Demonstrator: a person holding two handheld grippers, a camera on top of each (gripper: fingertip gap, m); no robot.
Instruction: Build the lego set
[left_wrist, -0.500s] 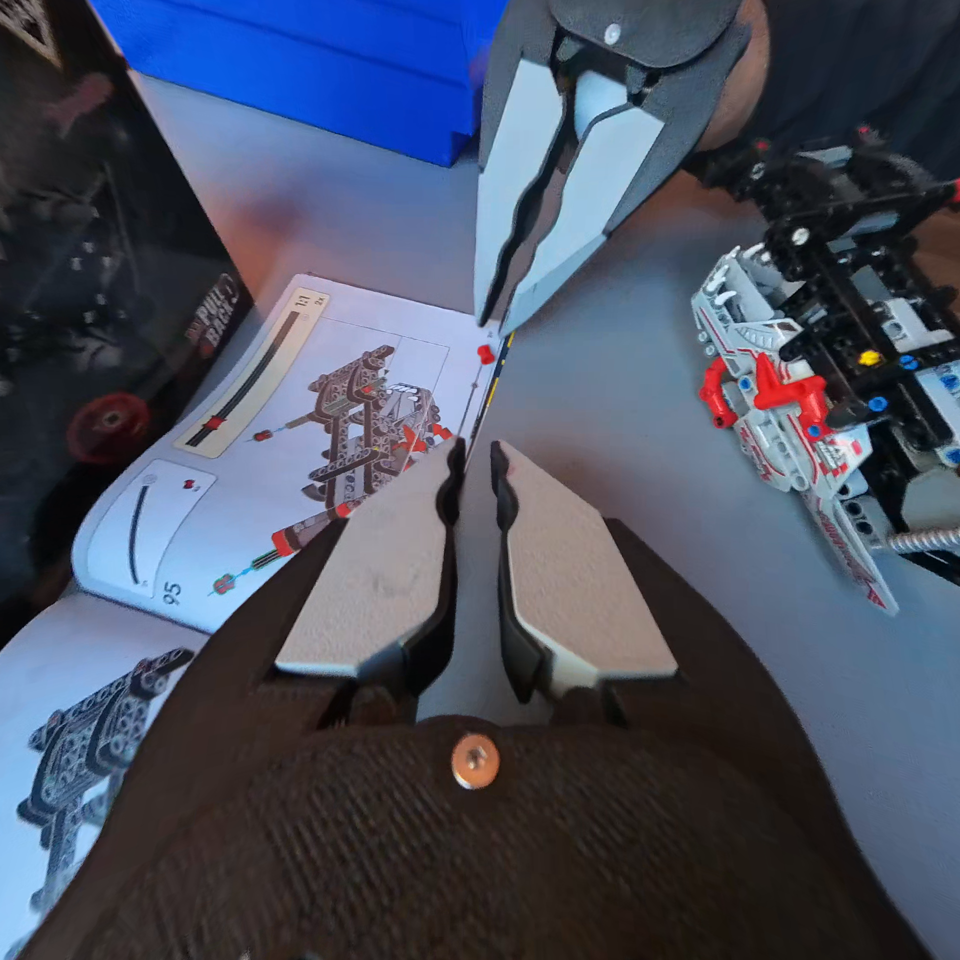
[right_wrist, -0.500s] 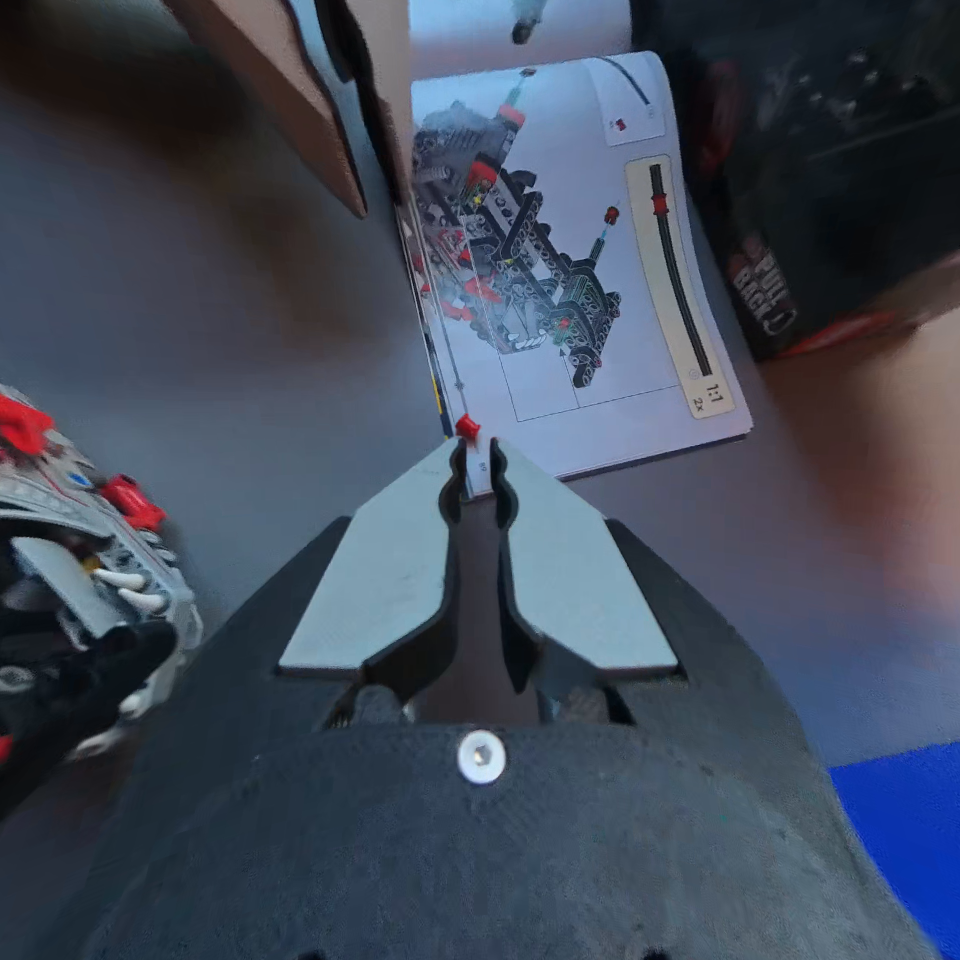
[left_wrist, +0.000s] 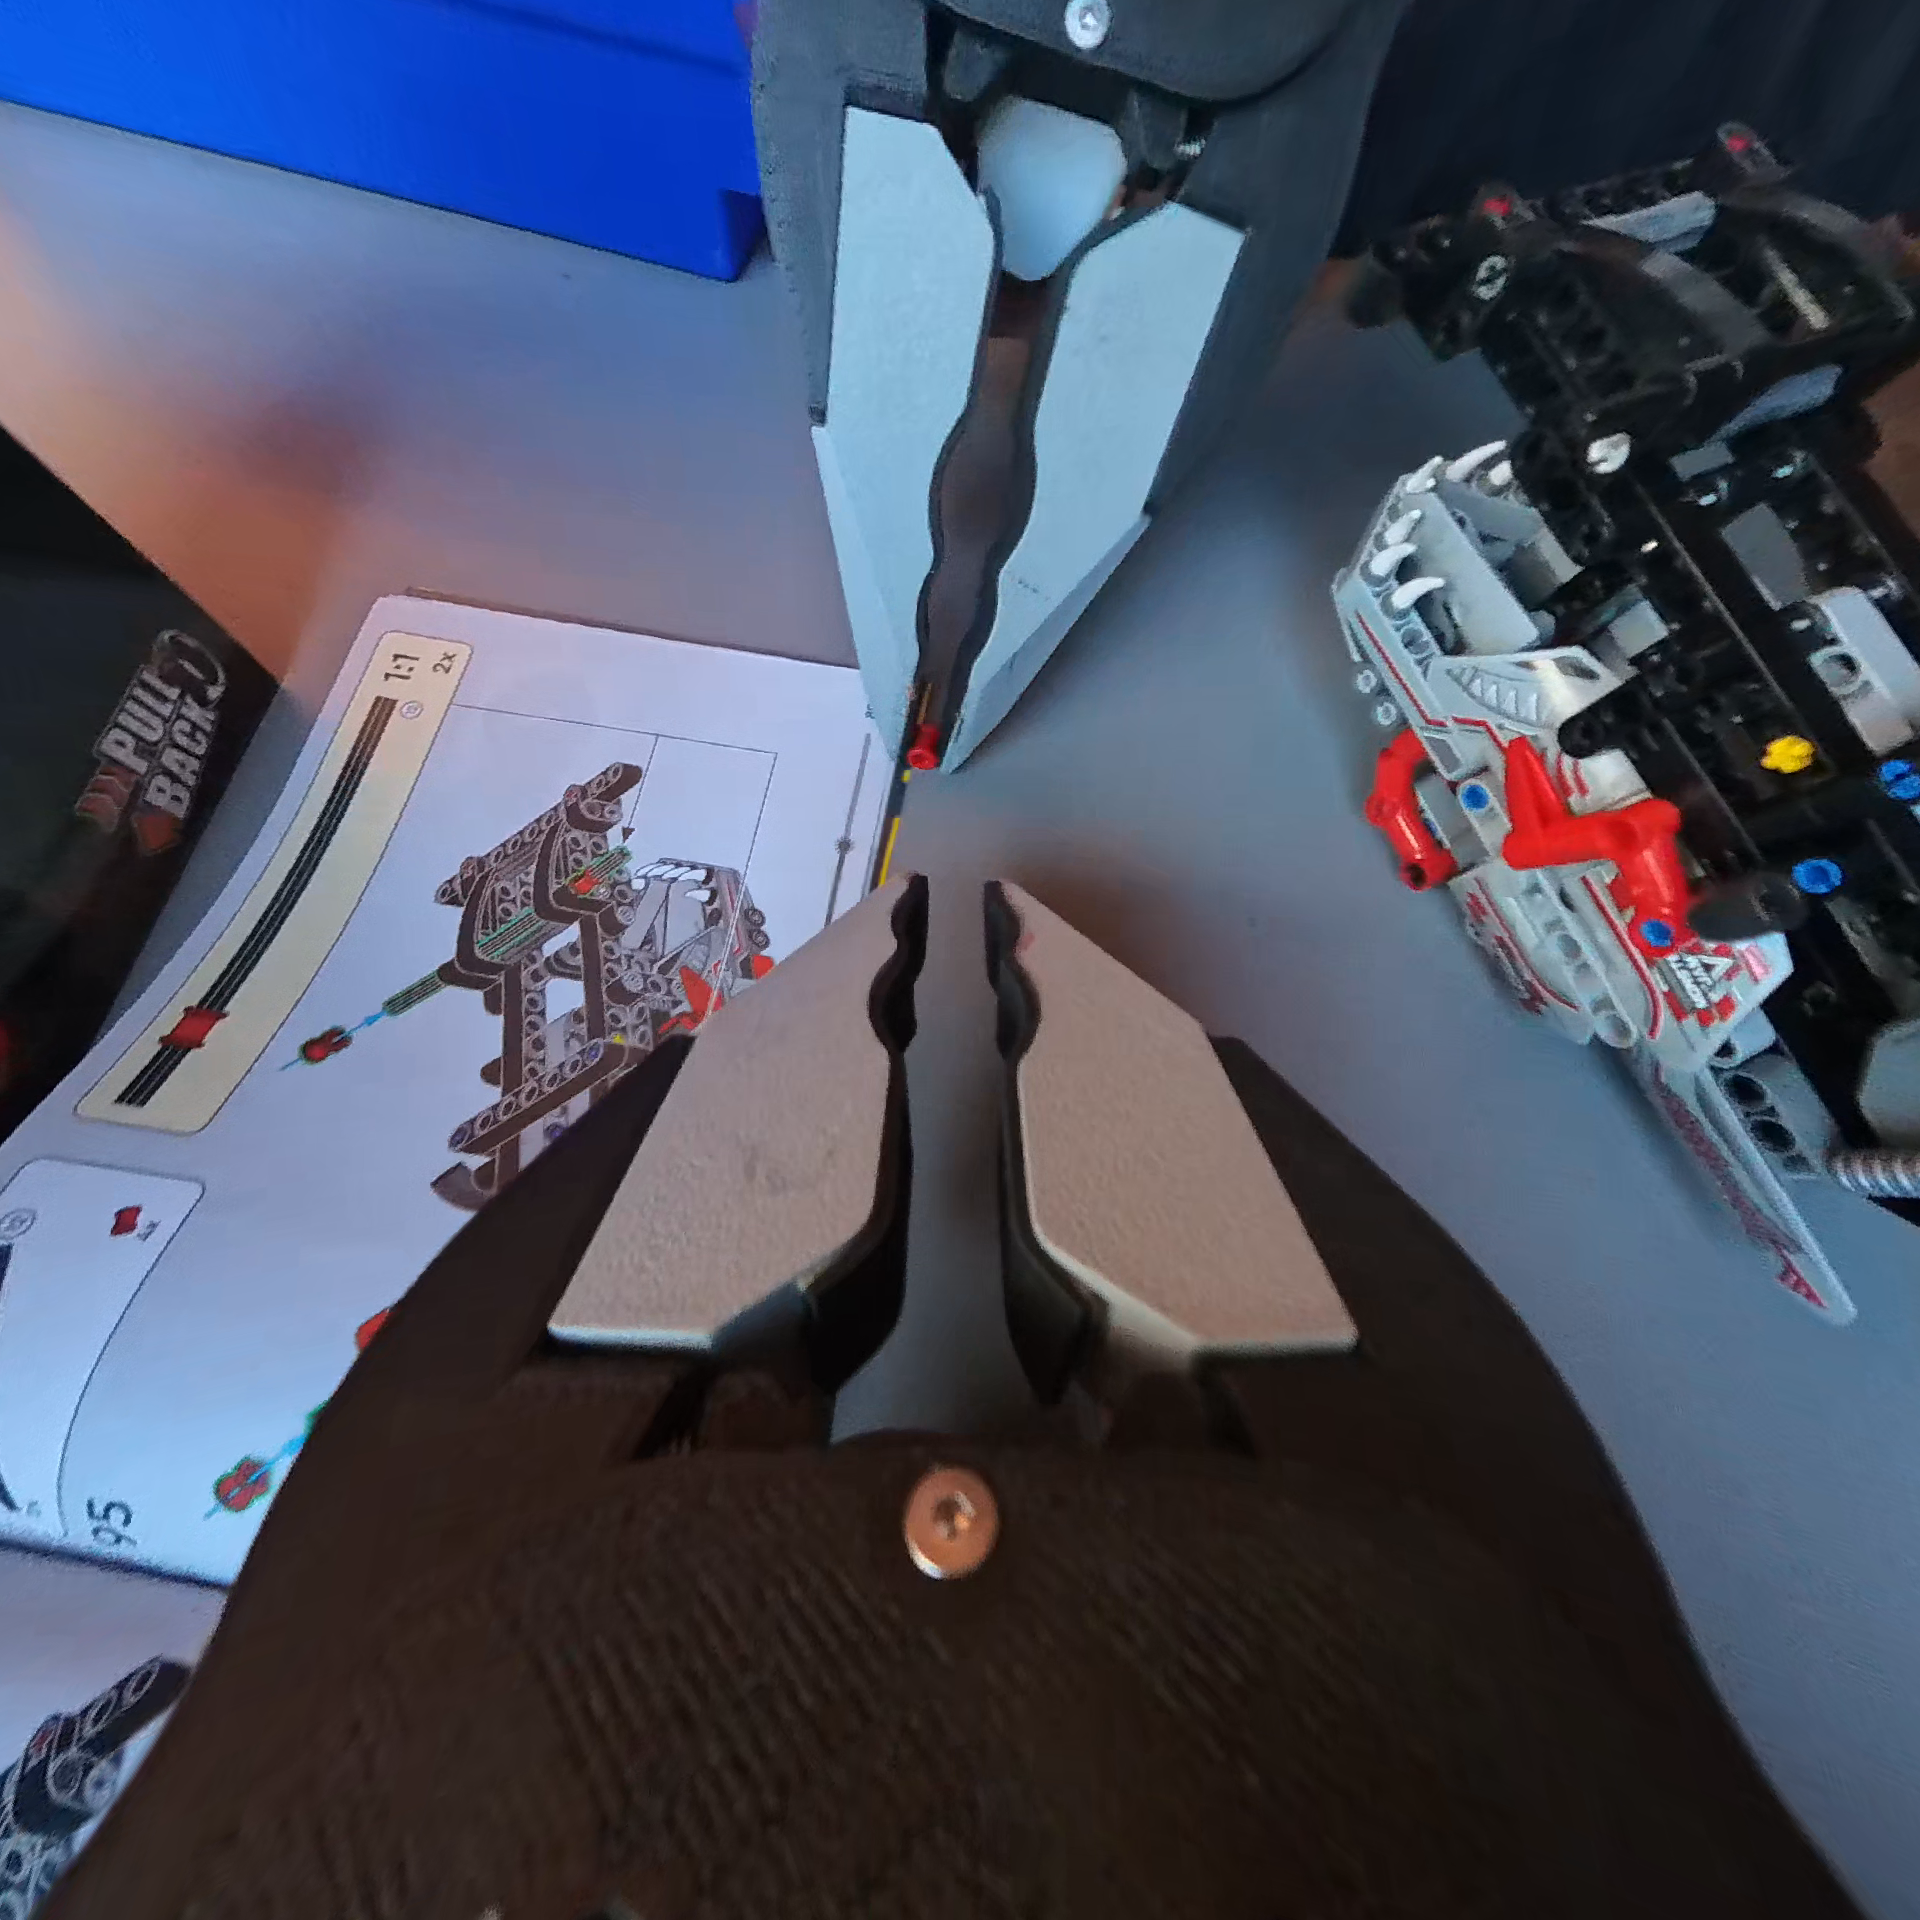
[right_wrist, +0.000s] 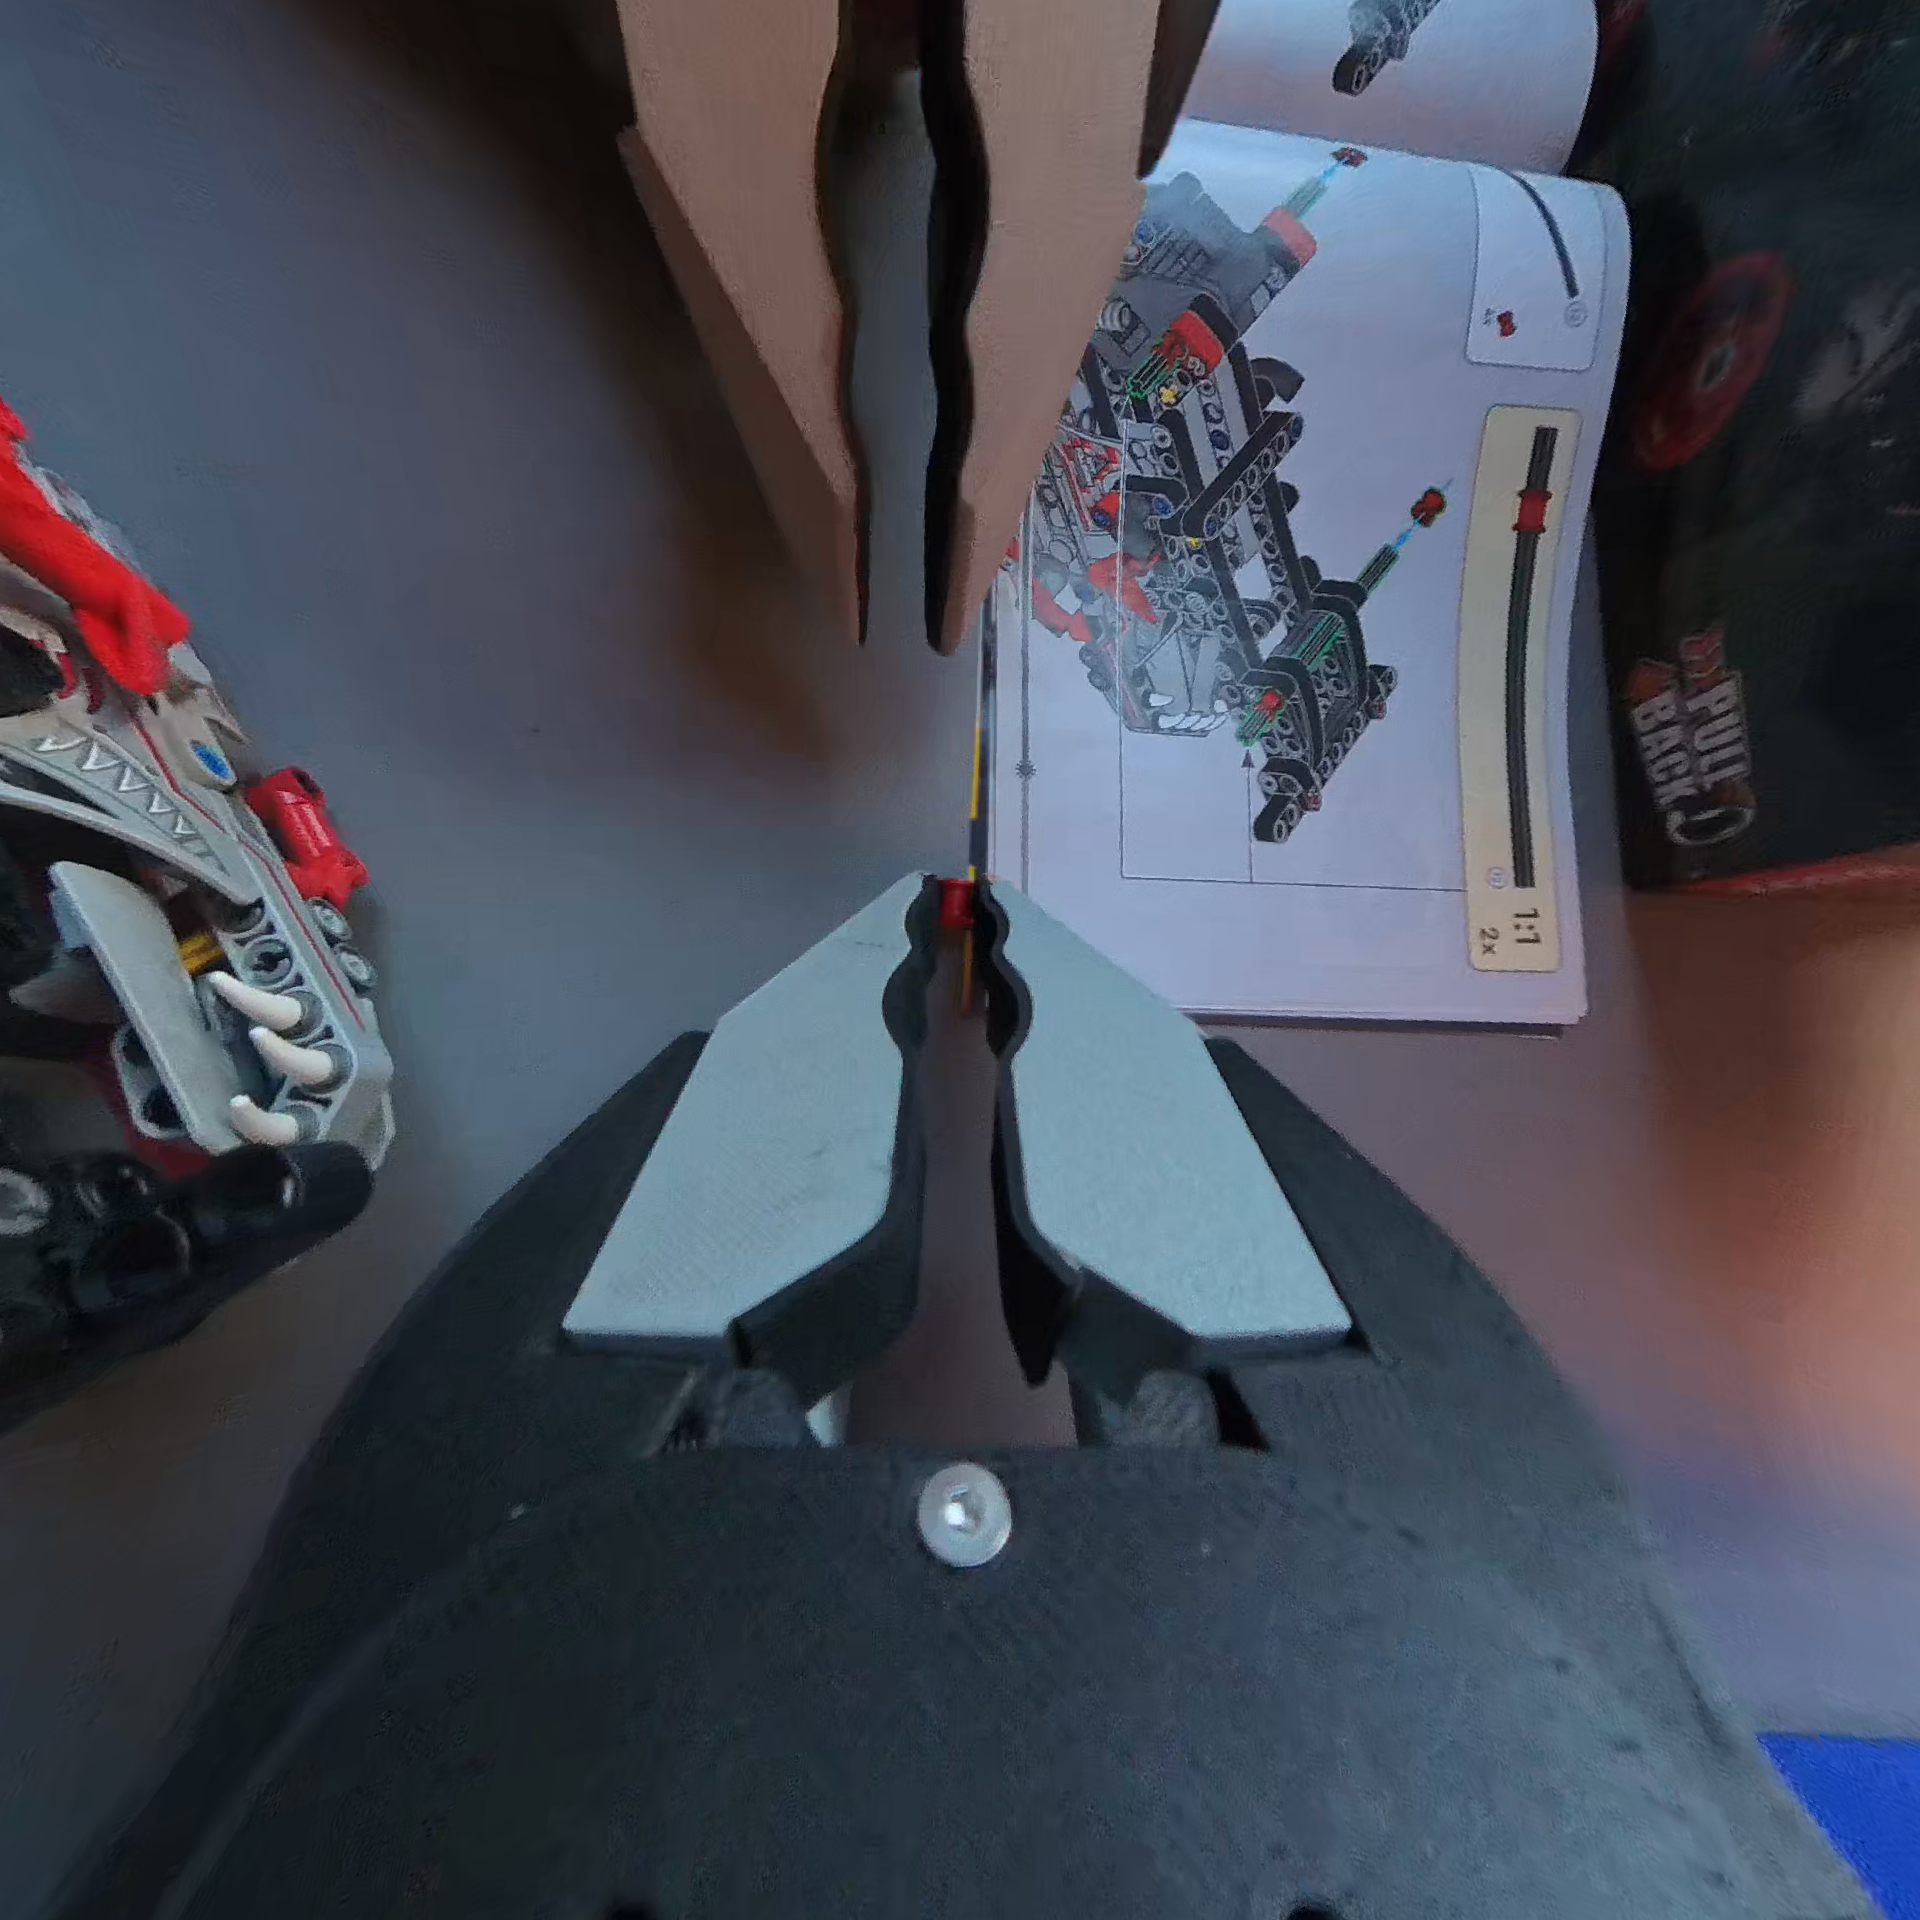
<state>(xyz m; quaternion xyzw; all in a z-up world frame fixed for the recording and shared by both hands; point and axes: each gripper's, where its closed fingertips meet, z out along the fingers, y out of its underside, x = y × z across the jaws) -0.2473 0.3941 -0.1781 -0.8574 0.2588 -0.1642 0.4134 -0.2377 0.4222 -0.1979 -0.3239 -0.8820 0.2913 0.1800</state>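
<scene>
Matt grey surface (left_wrist: 1195, 831); glossy plastic lego model (left_wrist: 1621, 831); smooth paper instruction booklet (right_wrist: 1351, 935); right hand-held gripper (right_wrist: 956, 896), rough matt black plastic, bright metal screw (right_wrist: 964, 1512).

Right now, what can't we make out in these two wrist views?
- Rod: far end hidden behind the left gripper, right wrist view.
- Red bush: too small to tell how the right gripper seats it, left wrist view.
- Model: cut off by the right edge in the left wrist view, by the left edge in the right.
- Booklet: lower page covered by the left gripper's body.
</scene>
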